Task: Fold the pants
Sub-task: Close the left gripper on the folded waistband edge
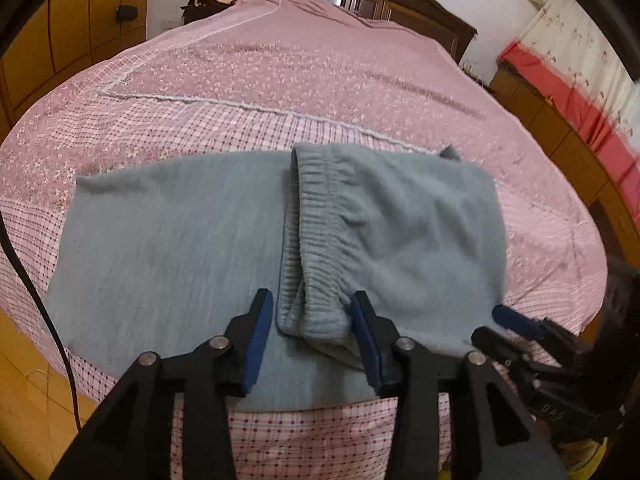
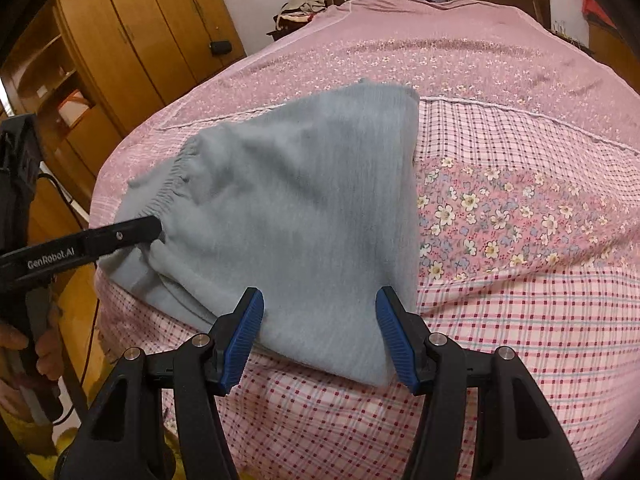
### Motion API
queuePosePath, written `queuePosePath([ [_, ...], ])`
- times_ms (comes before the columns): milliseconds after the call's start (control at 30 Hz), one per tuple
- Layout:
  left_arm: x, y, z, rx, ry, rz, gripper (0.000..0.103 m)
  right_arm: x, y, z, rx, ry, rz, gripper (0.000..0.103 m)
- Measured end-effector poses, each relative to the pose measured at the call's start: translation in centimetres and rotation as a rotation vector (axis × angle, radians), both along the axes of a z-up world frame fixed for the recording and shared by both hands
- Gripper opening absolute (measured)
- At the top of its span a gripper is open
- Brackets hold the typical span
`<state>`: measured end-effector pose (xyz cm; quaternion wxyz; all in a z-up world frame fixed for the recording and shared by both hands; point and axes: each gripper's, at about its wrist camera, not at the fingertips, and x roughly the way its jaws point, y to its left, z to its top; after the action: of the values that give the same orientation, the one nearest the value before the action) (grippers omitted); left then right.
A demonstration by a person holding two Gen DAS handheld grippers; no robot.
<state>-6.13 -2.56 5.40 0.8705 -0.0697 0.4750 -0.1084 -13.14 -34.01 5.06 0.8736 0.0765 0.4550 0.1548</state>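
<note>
Pink patchwork bedding (image 1: 280,80) is covering a wide bed, with wooden wardrobes (image 2: 132,36) standing at the far left. Grey-blue pants (image 1: 168,248) are lying folded across the bed's near edge, the ribbed waistband (image 1: 316,232) doubled over onto the legs. Left gripper (image 1: 312,320) is hovering at the waistband's near end, its blue fingers (image 1: 256,344) spread either side of the elastic and not pressing it. Right gripper (image 2: 320,332) is poised over the pants' near right corner, its fingers (image 2: 242,340) released and standing apart with cloth lying between them. A hand (image 2: 48,348) is gripping the left tool's handle.
</note>
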Motion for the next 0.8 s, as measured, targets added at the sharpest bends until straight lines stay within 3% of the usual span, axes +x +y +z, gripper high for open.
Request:
queuePosePath([
  [200, 1.5, -0.4, 0.0, -0.007, -0.01, 0.013, 0.051, 0.0, -0.1, -0.2, 0.004, 0.01, -0.002, 0.06],
  [467, 3.4, -0.6, -1.7, -0.123, 0.004, 0.005, 0.052, 0.3, -0.8, -0.6, 0.031, 0.014, -0.01, 0.06],
  [500, 3.3, -0.6, -1.7, -0.12, 0.0, 0.005, 0.049, 0.3, -0.9, -0.7, 0.035, 0.014, -0.012, 0.06],
  [533, 3.2, -0.7, -1.6, -0.113, -0.005, -0.001, 0.035, 0.3, -1.0, -0.7, 0.039, 0.016, -0.014, 0.06],
  [567, 2.9, -0.7, -1.5, -0.133, -0.009, -0.02, 0.03, 0.4, -1.2, -0.8, 0.041, 0.019, -0.016, 0.06],
  [800, 3.0, -0.5, -2.3, -0.156, -0.001, 0.008, 0.033, 0.7, -1.5, -1.1, 0.04, 0.025, -0.014, 0.06],
])
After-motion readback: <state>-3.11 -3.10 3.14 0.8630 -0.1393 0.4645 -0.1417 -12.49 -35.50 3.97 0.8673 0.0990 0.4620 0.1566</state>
